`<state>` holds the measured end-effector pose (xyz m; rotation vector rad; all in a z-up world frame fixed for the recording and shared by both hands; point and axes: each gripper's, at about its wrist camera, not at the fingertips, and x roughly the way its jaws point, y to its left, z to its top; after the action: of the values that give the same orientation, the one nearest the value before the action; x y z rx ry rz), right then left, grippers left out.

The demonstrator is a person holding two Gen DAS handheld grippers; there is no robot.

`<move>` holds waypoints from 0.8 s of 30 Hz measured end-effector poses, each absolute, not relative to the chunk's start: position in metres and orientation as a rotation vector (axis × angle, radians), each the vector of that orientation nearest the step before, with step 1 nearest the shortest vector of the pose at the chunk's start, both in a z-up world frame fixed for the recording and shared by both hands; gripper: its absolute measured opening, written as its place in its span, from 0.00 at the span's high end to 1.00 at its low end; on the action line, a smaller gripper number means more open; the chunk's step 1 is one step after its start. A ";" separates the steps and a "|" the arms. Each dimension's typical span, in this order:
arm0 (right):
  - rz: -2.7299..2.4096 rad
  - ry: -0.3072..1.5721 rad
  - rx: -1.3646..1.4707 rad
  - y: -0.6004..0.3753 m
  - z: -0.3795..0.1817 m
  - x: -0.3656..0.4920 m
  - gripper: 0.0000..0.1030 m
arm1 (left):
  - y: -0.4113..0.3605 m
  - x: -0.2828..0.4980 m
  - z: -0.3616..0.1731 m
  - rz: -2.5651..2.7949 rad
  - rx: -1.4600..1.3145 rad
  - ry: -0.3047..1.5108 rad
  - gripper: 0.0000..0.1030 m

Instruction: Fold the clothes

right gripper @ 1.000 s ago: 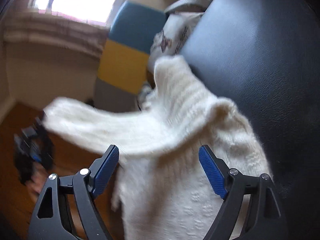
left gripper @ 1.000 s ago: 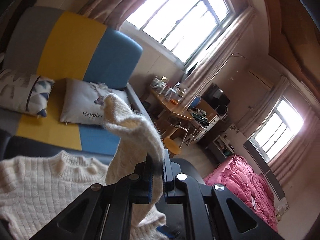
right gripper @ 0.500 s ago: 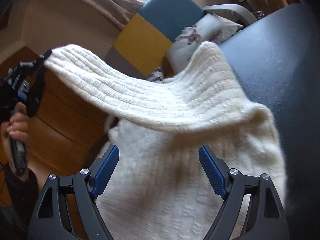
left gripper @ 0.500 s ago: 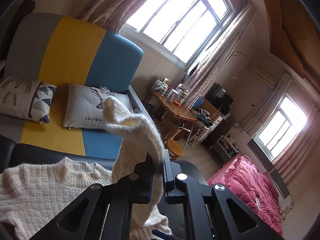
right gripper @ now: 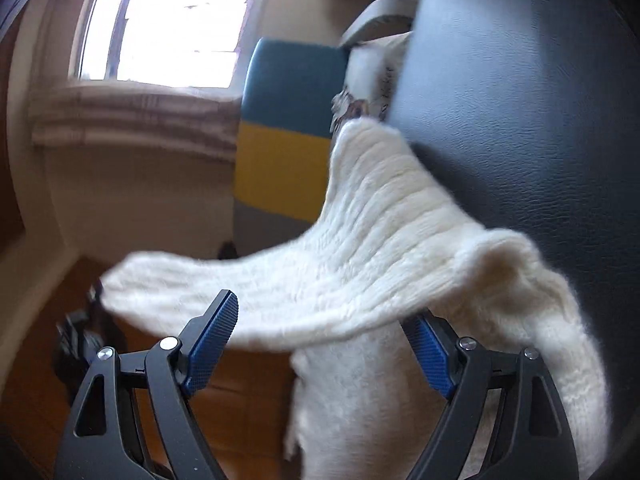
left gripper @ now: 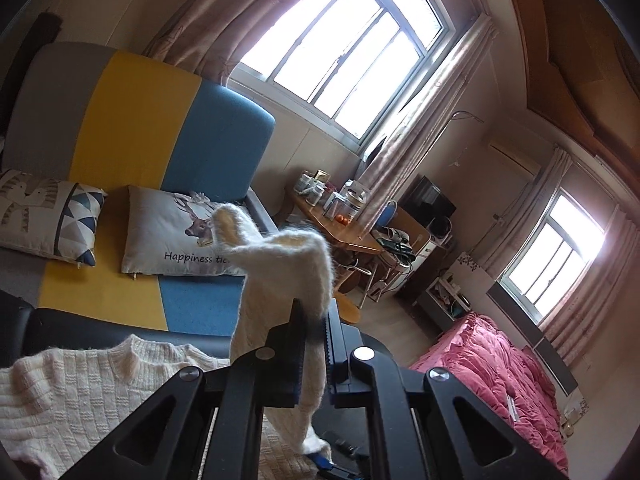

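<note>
Left wrist view: the left gripper (left gripper: 314,344) has its jaws pressed together, pinching the sleeve (left gripper: 280,280) of a white sweater (left gripper: 80,392). The sleeve sticks up past the fingertips and flops over. The sweater body lies below and to the left of the jaws, on a black table (left gripper: 80,332). A sofa (left gripper: 160,140) with a deer pillow (left gripper: 176,236) sits far ahead.

Right wrist view: the right gripper (right gripper: 324,344) has its jaws spread wide and holds nothing. The sleeve (right gripper: 320,272) runs sideways, just above and ahead of the jaws, with its free end off to the left. More sweater (right gripper: 360,400) hangs between the jaws, not squeezed. I think this hand is nearer the middle of the sleeve. The dark table top (right gripper: 520,100) is on the right, and nothing blocks the way.
</note>
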<state>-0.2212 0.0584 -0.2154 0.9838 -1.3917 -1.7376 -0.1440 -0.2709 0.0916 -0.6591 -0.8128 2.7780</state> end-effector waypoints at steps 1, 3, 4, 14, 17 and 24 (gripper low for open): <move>-1.751 -1.397 0.988 0.060 -0.213 -0.224 0.17 | -0.272 -0.143 0.091 2.778 -0.658 -0.818 0.94; -1.811 -1.372 1.010 0.062 -0.208 -0.226 0.17 | -0.275 -0.141 0.090 2.781 -0.657 -0.826 0.94; -1.844 -1.347 1.021 0.062 -0.204 -0.227 0.17 | -0.276 -0.140 0.089 2.777 -0.660 -0.829 0.94; -2.075 -1.076 1.163 0.051 -0.193 -0.233 0.45 | -0.290 -0.128 0.051 2.811 -0.796 -0.811 0.91; -2.083 -1.057 1.177 0.050 -0.196 -0.235 0.46 | -0.307 -0.111 0.022 2.800 -0.871 -0.855 0.84; -2.091 -1.003 1.202 0.047 -0.196 -0.241 0.46 | -0.358 -0.070 -0.067 2.680 -1.089 -1.145 0.69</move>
<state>-0.2405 0.0470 -0.1964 1.2024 -1.0035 -2.0911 -0.0696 -0.3583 -0.0675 -1.0891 -1.1448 2.6803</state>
